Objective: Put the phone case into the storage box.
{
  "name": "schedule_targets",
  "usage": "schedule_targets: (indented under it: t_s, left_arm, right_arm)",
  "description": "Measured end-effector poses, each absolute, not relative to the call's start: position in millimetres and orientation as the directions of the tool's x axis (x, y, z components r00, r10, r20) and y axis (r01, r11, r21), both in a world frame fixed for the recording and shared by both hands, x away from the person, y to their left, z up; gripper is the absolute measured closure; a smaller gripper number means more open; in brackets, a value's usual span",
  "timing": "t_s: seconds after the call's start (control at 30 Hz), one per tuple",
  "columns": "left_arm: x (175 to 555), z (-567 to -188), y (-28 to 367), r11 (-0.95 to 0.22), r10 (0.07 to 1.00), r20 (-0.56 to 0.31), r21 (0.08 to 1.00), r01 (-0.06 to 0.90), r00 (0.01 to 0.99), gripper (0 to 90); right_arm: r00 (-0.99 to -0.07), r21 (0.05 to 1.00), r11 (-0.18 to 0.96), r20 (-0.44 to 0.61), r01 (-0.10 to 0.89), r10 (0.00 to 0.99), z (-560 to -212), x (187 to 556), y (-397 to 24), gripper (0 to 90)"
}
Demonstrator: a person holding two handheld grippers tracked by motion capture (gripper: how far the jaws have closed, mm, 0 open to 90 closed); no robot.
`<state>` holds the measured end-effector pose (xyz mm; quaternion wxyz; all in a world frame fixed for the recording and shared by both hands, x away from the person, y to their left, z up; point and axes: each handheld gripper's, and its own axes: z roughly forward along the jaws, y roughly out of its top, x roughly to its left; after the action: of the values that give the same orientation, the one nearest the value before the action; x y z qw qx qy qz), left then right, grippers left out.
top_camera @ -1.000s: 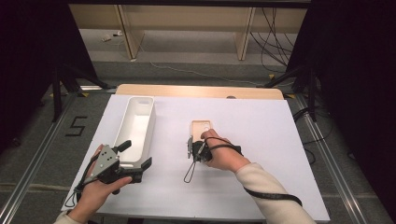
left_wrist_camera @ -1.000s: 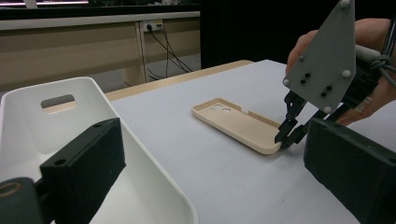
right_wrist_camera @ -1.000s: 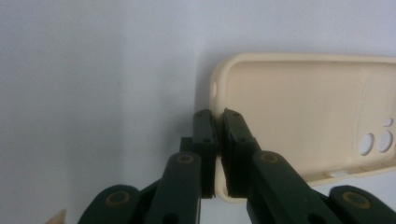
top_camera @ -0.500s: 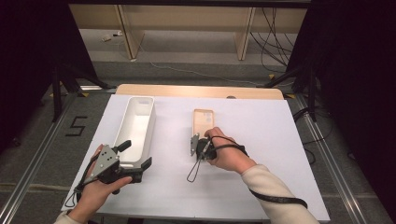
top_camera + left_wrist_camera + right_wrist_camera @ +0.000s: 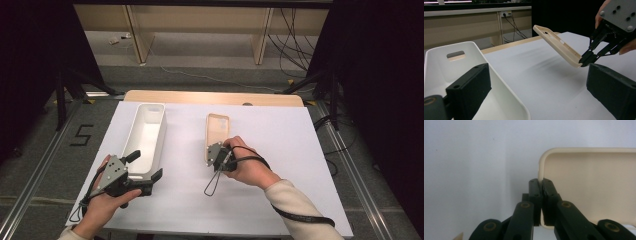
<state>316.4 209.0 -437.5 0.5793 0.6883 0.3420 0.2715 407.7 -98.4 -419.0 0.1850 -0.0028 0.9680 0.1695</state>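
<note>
From my remote seat: the white counter [image 5: 280, 165] carries a long white bin [image 5: 145, 137], which lies just ahead of my left claw [image 5: 150, 170]. That claw stands wide and empty, its pads either side of the bin's near wall, touching nothing that I can see. To the right, well apart from the bin, my right claw [image 5: 214, 150] is clamped thin on the near short edge of a beige phone case [image 5: 218, 131]. The case juts forward from the pinch, far end tilted up, clear of the counter. In the right gripper view the pads [image 5: 548, 195] bite only the rim [image 5: 540, 173] at one corner, hollow side facing the camera. I judge the job to be carrying the case across into the bin. With so slight a bite on a thin lip, the case could swing or slip, so I'd move it slowly, keep the wrist level, bring it low over the bin's mouth and release only when the case is inside its walls.
</note>
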Motion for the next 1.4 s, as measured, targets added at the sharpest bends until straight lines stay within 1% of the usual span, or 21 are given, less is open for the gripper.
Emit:
schedule_targets:
  t_s: [0.07, 0.17, 0.5, 0.73, 0.83, 1.0, 1.1, 1.17, 1.4]
  left_arm:
    - [317.2, -437.9, 208.9, -0.089, 0.782, -0.023, 0.985, 0.148, 0.623, 5.4]
    - [316.6, -437.7, 209.1, -0.094, 0.786, -0.023, 0.983, 0.157, 0.617, 5.4]
    - [316.8, -437.8, 209.0, -0.093, 0.787, -0.024, 0.983, 0.158, 0.617, 5.4]
    - [316.8, -437.7, 209.4, -0.094, 0.788, -0.022, 0.983, 0.156, 0.615, 5.5]
    - [316.7, -437.9, 209.2, -0.091, 0.789, -0.027, 0.983, 0.160, 0.614, 5.6]
    - [316.6, -437.8, 209.2, -0.091, 0.788, -0.026, 0.983, 0.159, 0.615, 5.6]
    - [316.7, -437.7, 209.5, -0.093, 0.789, -0.023, 0.983, 0.157, 0.614, 5.6]
    - [316.7, -437.7, 209.5, -0.093, 0.789, -0.024, 0.983, 0.157, 0.614, 5.6]
    - [316.5, -435.6, 209.4, -0.078, 0.789, -0.034, 0.985, 0.155, 0.613, 5.8]
  right_arm:
    - [-0.930, 0.364, 0.926, -0.365, -0.100, 0.043, -419.2, 409.2, -100.5, 88.2]
    - [-0.927, 0.399, 0.910, -0.371, -0.110, 0.051, -418.6, 408.4, -104.5, 88.2]
    - [-0.947, 0.534, 0.842, -0.304, -0.076, 0.107, -415.8, 406.4, -119.4, 88.3]
    - [-0.957, 0.604, 0.795, -0.260, -0.055, 0.131, -413.0, 406.2, -127.8, 88.2]
    - [-0.964, 0.642, 0.765, -0.233, -0.051, 0.131, -413.6, 405.9, -130.6, 88.3]
    - [-0.975, 0.707, 0.707, -0.168, -0.018, 0.143, -416.1, 404.7, -136.8, 88.3]
    - [-0.973, 0.731, 0.682, -0.172, -0.024, 0.151, -416.7, 405.9, -140.2, 88.3]
    - [-0.978, 0.747, 0.664, -0.140, -0.004, 0.151, -416.6, 404.4, -142.0, 88.3]
    - [-0.983, 0.785, 0.620, -0.111, 0.004, 0.148, -415.5, 402.1, -144.7, 88.4]
